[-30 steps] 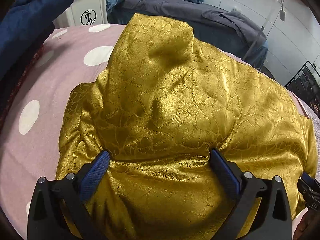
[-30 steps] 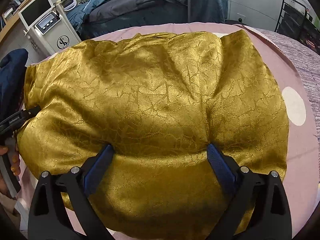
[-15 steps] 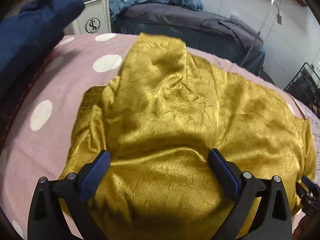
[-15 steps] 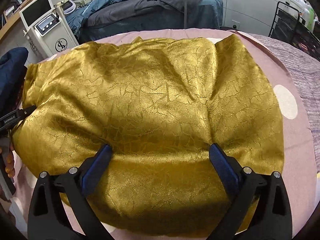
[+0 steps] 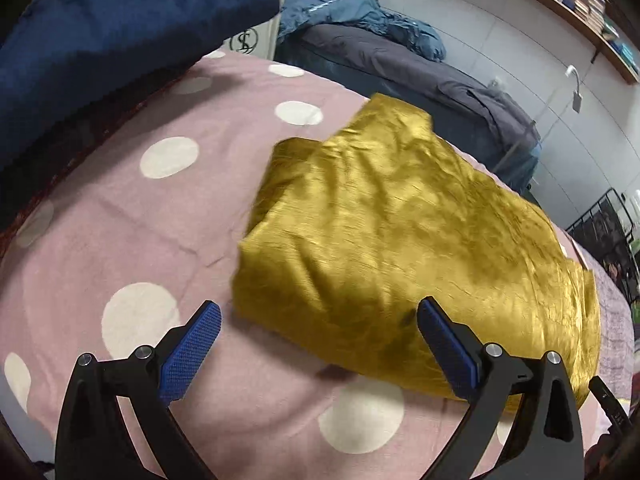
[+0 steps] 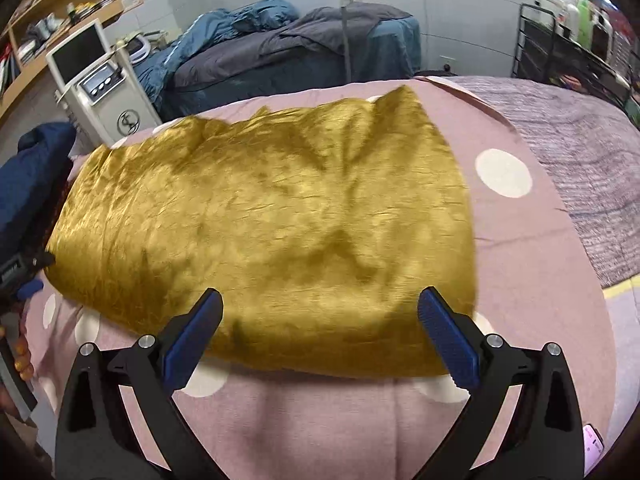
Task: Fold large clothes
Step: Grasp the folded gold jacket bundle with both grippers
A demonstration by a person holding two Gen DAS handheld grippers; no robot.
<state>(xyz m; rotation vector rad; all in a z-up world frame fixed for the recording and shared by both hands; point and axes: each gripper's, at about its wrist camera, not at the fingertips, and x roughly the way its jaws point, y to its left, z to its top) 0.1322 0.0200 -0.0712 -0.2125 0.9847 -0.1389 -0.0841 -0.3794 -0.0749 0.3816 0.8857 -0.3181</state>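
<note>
- A pink bedspread [image 5: 120,232] with white polka dots covers the work surface, filling most of both wrist views; a grey-purple blanket [image 6: 580,168] lies along its right side in the right wrist view.
- A gold garment [image 6: 272,224], folded into a broad rectangle, lies flat on the bedspread. In the right wrist view its long axis runs left to right across the frame, the near folded edge just ahead of the fingers. In the left wrist view the same garment [image 5: 400,240] runs from upper left to lower right, one narrow corner pointing away toward the far bed.
- A dark blue cloth [image 5: 112,32] sits bunched at the left edge of the bedspread, well apart from the gold garment in the left wrist view.
- A white machine [image 6: 108,92] with a screen stands beyond the bedspread on the left.
- The right gripper [image 6: 320,332] hangs over the garment's near edge with its jaws spread wide, clasping nothing.
- The left gripper [image 5: 316,344] sits at the garment's left end, jaws likewise spread wide and empty; one blue pad [image 5: 192,352] is over bare bedspread, the other over the gold fabric.
</note>
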